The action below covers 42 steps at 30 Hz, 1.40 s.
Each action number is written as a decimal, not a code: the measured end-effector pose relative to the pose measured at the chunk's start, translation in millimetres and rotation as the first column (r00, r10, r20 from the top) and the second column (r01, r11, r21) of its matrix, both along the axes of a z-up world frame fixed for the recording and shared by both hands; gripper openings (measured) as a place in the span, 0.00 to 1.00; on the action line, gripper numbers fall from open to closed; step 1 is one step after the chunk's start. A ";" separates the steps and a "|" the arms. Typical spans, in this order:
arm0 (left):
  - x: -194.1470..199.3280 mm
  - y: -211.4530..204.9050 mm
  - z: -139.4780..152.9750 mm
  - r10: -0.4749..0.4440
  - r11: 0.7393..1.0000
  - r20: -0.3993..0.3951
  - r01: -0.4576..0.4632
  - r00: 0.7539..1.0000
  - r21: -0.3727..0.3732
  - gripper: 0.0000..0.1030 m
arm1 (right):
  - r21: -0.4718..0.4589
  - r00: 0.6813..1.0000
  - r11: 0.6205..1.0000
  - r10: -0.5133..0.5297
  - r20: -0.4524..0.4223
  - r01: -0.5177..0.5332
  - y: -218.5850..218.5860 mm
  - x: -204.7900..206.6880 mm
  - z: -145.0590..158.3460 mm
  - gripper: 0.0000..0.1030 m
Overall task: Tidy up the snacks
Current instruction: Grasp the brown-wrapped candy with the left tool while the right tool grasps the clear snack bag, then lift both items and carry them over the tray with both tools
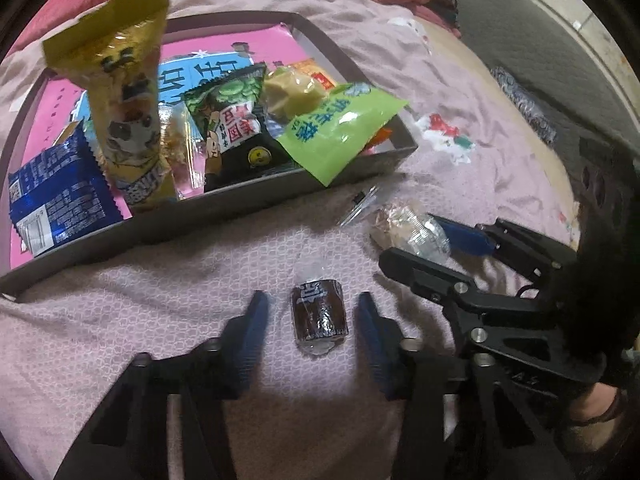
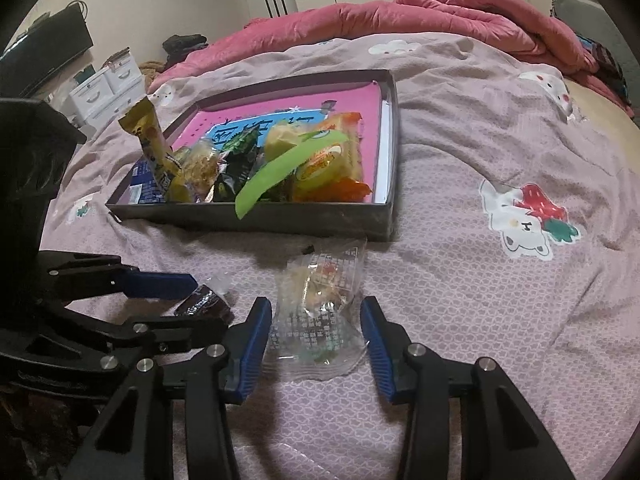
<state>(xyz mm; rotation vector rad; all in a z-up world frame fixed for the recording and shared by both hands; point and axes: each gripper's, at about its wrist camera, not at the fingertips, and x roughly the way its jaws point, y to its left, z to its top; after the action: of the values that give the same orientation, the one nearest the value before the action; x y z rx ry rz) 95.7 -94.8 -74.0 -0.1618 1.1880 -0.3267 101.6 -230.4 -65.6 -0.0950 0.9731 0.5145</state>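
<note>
A brown wrapped candy lies on the bed between the spread fingers of the left gripper, untouched. Just beside it, a clear-wrapped snack lies between the parted fingers of the right gripper. Beyond both sits the snack-filled box.

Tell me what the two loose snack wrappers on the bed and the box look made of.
Brown candy: glossy plastic film, probably; it shows glare and clear twisted ends.
Clear snack packet: thin transparent plastic, crinkled, contents visible through it.
Box: looks like matte grey cardboard, with thin, straight walls; the material is uncertain.
</note>
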 end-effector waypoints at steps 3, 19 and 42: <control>0.7 2.4 -3.1 0.005 1.000 -0.005 -0.005 1.000 -0.008 0.27 | -0.010 1.000 1.000 0.001 0.001 -0.001 2.9 2.6 -3.2 0.46; -31.5 27.3 25.5 0.016 1.000 0.074 -0.014 0.997 -0.027 0.26 | 0.107 0.998 0.994 0.029 0.057 -0.035 7.5 -19.3 29.4 0.44; -40.0 120.3 81.1 0.245 0.969 0.205 -0.242 0.948 -0.039 0.26 | 0.171 0.982 0.984 0.025 0.189 -0.058 31.3 -17.6 74.7 0.44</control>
<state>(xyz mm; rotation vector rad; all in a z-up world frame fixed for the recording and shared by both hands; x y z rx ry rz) 55.8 25.4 7.1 -0.2768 0.9460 -0.1295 84.0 -199.0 9.1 -0.0043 0.7410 0.6173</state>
